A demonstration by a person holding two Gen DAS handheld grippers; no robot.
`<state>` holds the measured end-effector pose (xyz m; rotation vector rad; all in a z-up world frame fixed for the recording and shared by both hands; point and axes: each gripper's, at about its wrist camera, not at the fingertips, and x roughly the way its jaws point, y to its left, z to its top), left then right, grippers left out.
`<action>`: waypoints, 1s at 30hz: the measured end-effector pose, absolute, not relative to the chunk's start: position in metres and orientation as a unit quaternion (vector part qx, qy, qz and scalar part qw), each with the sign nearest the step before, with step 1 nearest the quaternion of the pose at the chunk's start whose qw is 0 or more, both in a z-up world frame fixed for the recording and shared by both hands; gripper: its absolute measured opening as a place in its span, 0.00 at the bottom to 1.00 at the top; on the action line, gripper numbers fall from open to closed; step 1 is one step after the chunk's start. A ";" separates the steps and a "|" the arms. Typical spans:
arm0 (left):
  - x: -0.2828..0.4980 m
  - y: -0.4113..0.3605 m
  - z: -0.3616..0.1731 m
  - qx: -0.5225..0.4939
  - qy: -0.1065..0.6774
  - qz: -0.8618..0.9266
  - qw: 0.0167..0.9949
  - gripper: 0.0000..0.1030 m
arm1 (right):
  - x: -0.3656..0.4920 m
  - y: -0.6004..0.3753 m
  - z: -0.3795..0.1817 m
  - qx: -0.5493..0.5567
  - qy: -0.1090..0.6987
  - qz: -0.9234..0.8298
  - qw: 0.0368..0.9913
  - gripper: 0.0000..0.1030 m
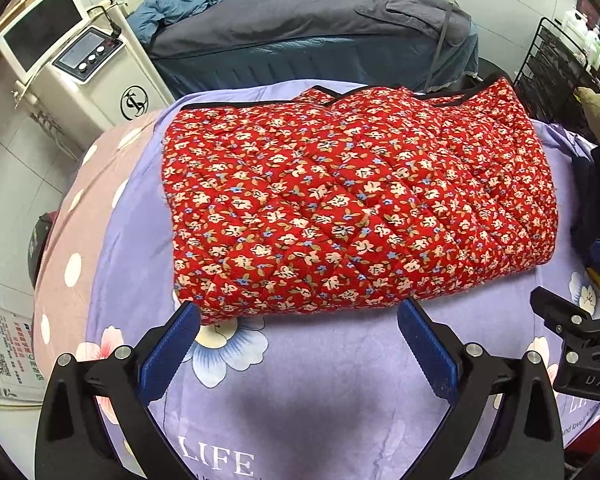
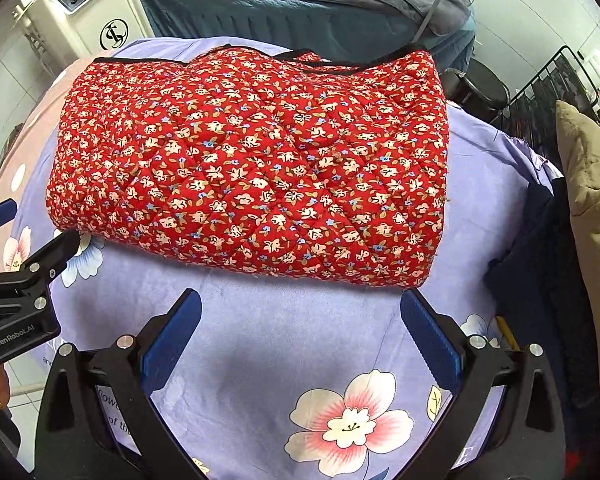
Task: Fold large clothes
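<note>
The red quilted garment (image 1: pixel 352 204) lies folded into a thick block across the middle of both frames, on the lilac flowered sheet (image 1: pixel 332 380) that covers the surface I work on; I cannot tell whether a bed or a worktop is under it. Its black-trimmed edges sit along the upper side of the frame, away from me, and the rounded fold faces my jaws. I judge it lies that way so the loose hems stay tucked at the back and the tidy fold fronts the pile.

My left gripper (image 1: pixel 300 336) has its jaws wide, holding nothing, at the bottom of its view. One blue pad (image 1: pixel 168 354) lies at the garment's lower left corner, possibly brushing it; the other is just clear of the near edge. My right gripper (image 2: pixel 302 328) is also wide and empty, set back at the bottom of its frame, its right pad just under the garment's lower right corner. Each gripper shows at the edge of the other's view, so I hold them side by side, facing the near fold.

I judge the folding nearly or fully done: the block looks compact and even. If another fold is wanted, the padding will resist and spring back, so I would need a deep bite at both corners. A dark cloth (image 2: pixel 540 264) and a tan cushion (image 2: pixel 592 184) crowd the right edge.
</note>
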<state>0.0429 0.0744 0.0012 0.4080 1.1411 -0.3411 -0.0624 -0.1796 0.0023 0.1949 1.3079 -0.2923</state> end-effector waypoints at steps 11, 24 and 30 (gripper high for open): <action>0.043 0.075 0.000 0.192 0.543 -0.157 0.802 0.94 | -0.063 -0.179 0.002 0.086 0.604 -0.134 0.781 0.96; 0.043 0.080 0.004 0.191 0.524 -0.141 0.818 0.94 | -0.063 -0.180 0.001 0.083 0.604 -0.133 0.781 0.96; 0.044 0.079 0.002 0.195 0.532 -0.139 0.813 0.94 | -0.063 -0.180 0.002 0.080 0.605 -0.132 0.781 0.96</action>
